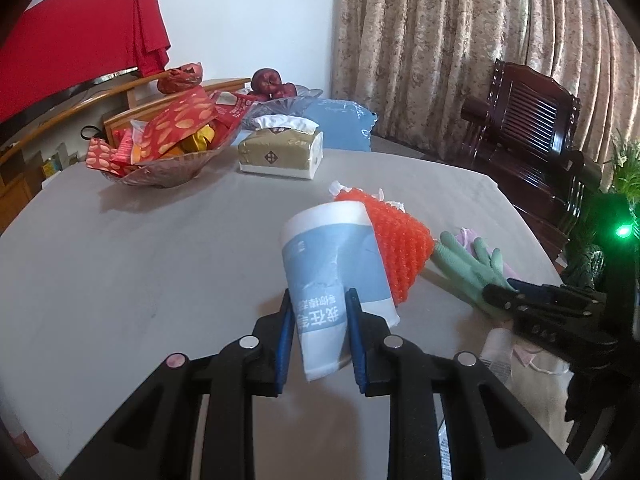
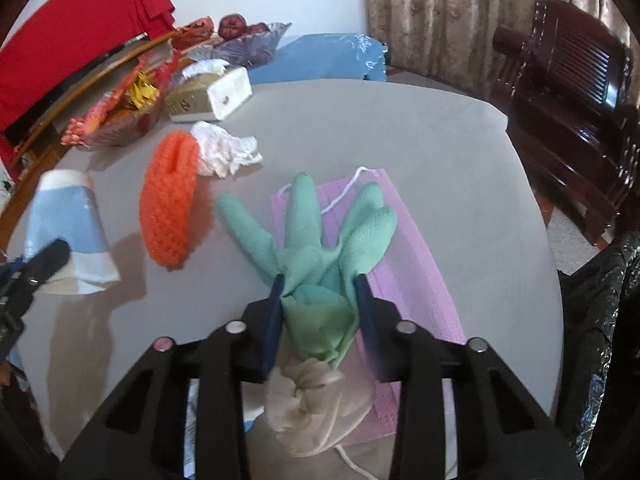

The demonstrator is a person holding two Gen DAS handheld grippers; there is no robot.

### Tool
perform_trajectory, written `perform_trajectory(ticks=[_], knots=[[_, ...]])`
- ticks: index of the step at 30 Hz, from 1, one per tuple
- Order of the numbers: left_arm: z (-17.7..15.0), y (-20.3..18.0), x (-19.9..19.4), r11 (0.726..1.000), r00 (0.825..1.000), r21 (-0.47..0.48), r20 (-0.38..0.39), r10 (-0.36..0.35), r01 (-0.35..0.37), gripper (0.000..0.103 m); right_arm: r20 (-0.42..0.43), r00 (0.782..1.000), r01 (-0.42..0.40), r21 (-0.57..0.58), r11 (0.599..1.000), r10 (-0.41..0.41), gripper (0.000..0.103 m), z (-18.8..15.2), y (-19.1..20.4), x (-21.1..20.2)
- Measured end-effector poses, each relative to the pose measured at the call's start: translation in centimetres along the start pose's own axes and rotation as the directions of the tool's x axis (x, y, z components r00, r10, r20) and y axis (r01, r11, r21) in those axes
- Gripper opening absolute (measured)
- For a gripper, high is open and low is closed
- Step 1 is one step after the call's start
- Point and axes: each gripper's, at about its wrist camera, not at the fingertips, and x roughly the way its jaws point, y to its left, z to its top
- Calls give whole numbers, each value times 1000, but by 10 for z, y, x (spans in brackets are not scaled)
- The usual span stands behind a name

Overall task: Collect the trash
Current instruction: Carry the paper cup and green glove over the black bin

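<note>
While the left claw (image 1: 318,304) sits clamped on a crushed paper cup (image 1: 334,264) at frame centre, the right claw (image 2: 320,292) pinches a green glove (image 2: 320,248). Glove overlaps a pink mask (image 2: 408,248) on the grey worktop (image 2: 400,132).

A crushed paper cup (image 1: 338,280), white with a pale blue band and printed characters, is tilted with its open rim pointing away, lifted a little over the tabletop (image 1: 140,248). Just beside it lies an orange foam net sleeve (image 2: 172,204), and a crumpled white tissue (image 2: 224,150) touches its far end. A green rubber glove (image 2: 320,248) with a beige cuff lies flat, fingers spread, on a pink face mask (image 2: 412,264).
</note>
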Motion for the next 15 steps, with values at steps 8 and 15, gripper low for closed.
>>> perform_trajectory(ticks=[8,15], knots=[[13,-7,-21,1000,999,5,45,-5,5,25,133,991,-23,-13,1000,24,27,16,3,-62],[29,-24,-46,999,994,33,104,-32,28,25,225,974,-28,-7,1000,29,27,23,-1,-117]])
